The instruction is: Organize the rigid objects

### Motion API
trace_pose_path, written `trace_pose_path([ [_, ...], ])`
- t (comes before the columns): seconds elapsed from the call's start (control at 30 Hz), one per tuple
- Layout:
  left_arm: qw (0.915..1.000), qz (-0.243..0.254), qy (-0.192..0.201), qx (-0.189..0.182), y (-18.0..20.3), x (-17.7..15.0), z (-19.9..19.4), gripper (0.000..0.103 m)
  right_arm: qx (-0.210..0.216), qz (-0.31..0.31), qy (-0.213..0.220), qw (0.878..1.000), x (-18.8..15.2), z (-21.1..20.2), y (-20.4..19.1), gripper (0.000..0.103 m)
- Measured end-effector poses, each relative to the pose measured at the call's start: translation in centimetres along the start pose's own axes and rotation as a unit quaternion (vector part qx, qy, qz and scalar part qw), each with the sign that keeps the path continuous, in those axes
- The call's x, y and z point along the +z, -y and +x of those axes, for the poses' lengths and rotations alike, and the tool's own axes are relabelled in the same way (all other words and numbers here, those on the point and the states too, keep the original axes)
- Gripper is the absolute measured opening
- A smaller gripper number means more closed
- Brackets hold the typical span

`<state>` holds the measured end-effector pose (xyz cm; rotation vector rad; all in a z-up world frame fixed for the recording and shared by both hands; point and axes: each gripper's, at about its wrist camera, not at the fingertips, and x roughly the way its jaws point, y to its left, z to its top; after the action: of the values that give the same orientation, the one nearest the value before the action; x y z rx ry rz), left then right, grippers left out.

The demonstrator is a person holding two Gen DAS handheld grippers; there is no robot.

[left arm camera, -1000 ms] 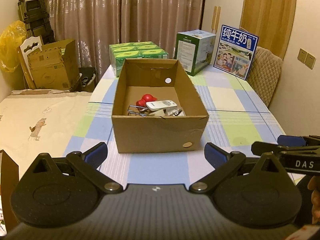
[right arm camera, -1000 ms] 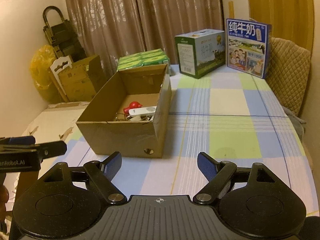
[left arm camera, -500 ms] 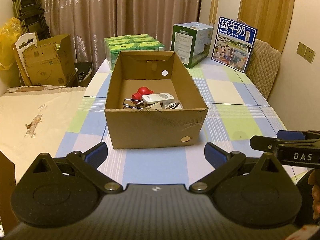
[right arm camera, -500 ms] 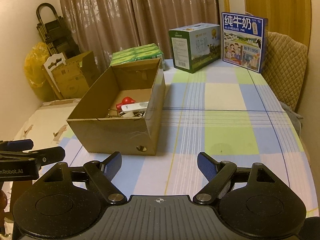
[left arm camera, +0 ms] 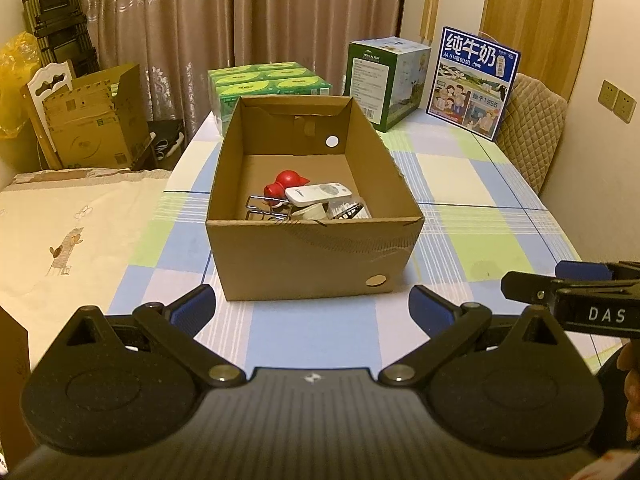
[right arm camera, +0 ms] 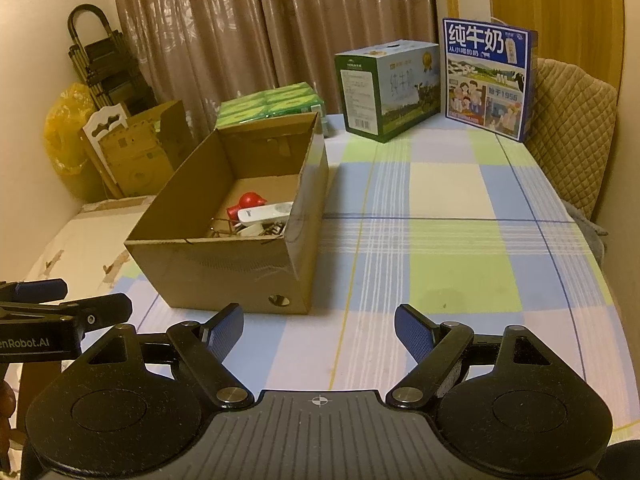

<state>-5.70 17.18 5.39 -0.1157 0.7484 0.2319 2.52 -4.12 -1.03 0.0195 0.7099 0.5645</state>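
Both tongs, left (left arm camera: 312, 306) and right (right arm camera: 319, 330), spread apart and empty, drawn slightly nearer the cardboard box (left arm camera: 316, 256) on the checked counter (right arm camera: 440, 240); white remote (left arm camera: 319, 193) and red toy (left arm camera: 289, 181) already inside.

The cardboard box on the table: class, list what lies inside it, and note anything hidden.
Inside the cardboard box: a red toy, a white remote lying over a metal wire rack, and small pale items. The near wall hides whatever lies lower.

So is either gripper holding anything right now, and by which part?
Nothing is held. The left gripper and right gripper both stand open and empty, short of the cardboard box.
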Motion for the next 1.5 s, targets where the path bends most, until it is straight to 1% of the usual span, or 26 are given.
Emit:
trace_pose_path([
  [1.5,1.0000,0.002,-0.002,-0.002,0.08,0.32,0.75,0.102,0.002,0.002,0.002,1.000,0.57,0.47,-0.13,0.080],
])
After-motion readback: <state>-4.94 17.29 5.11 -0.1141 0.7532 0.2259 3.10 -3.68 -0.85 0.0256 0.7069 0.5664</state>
